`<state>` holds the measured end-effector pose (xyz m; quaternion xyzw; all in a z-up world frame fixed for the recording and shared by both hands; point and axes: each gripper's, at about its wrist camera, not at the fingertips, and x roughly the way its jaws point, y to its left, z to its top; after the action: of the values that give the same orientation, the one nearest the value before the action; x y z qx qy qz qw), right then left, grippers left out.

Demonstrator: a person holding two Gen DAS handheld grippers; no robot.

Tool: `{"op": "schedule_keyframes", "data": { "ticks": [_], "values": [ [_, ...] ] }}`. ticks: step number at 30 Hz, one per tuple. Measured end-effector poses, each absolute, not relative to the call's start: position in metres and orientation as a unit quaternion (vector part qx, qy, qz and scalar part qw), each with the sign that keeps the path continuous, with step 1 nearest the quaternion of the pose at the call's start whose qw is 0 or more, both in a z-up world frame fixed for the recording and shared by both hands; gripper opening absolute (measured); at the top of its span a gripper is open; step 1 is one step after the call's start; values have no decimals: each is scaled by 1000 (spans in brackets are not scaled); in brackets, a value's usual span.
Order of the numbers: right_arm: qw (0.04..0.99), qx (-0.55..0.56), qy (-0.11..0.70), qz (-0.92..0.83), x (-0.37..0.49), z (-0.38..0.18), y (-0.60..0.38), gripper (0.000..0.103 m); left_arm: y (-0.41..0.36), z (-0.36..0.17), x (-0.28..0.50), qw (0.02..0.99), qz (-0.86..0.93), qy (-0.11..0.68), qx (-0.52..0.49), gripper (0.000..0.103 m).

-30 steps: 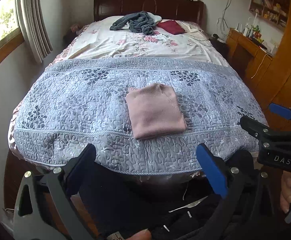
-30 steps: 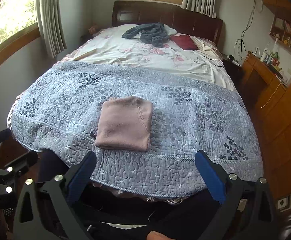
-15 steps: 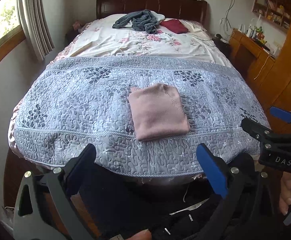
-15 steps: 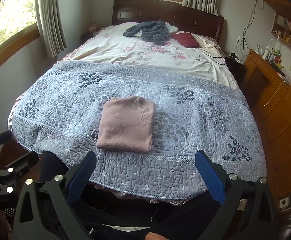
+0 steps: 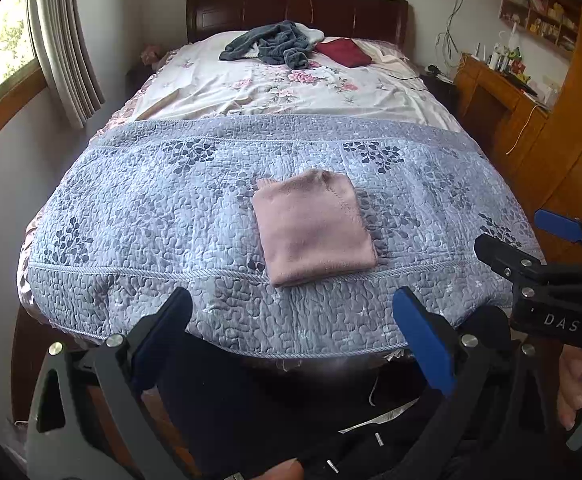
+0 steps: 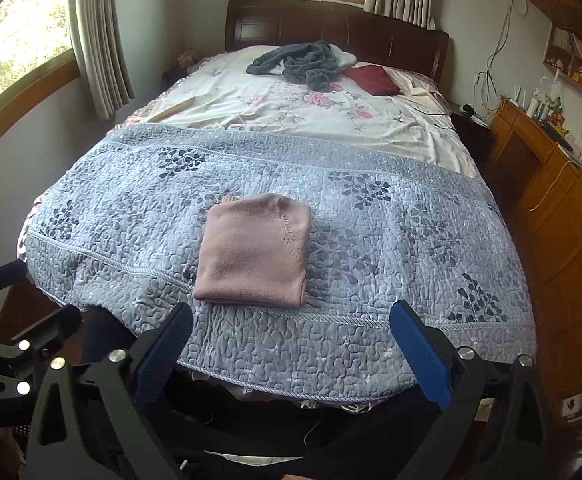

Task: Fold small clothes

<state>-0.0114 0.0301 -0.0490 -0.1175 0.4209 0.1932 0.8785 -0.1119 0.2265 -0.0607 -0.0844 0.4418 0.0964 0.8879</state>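
The only legible text is "DAS", in pale capitals on the black body of the right gripper [image 5: 547,268], seen off to the right of the left gripper's fingers (nothing on the shelf items farther right can be read).

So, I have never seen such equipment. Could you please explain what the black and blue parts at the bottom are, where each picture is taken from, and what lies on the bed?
There is no robot here. A person holds two hand tools, each with two fingers and a camera looking forward along them. One picture comes from the left gripper, the other from the right gripper. The blue pads are the fingers. Both grippers are open and hold nothing.

In the left picture, the right tool also shows at the edge, with the person's hand under it.

On the blue-grey quilt lies a pink garment, folded into a neat rectangle. Farther back, near the headboard, lie a crumpled grey garment and a dark red cloth.
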Motion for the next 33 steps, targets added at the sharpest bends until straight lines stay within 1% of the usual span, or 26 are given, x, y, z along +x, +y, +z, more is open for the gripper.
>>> {"op": "schedule_keyframes", "data": {
  "ticks": [7, 33],
  "values": [
    [885, -125, 409, 183, -12, -49, 32, 99, 226, -63, -111, 888, 99, 442, -81, 99],
    [882, -120, 413, 192, -6, -47, 34, 99, 230, -64, -106, 886, 98, 445, -82, 99]
  ]
}}
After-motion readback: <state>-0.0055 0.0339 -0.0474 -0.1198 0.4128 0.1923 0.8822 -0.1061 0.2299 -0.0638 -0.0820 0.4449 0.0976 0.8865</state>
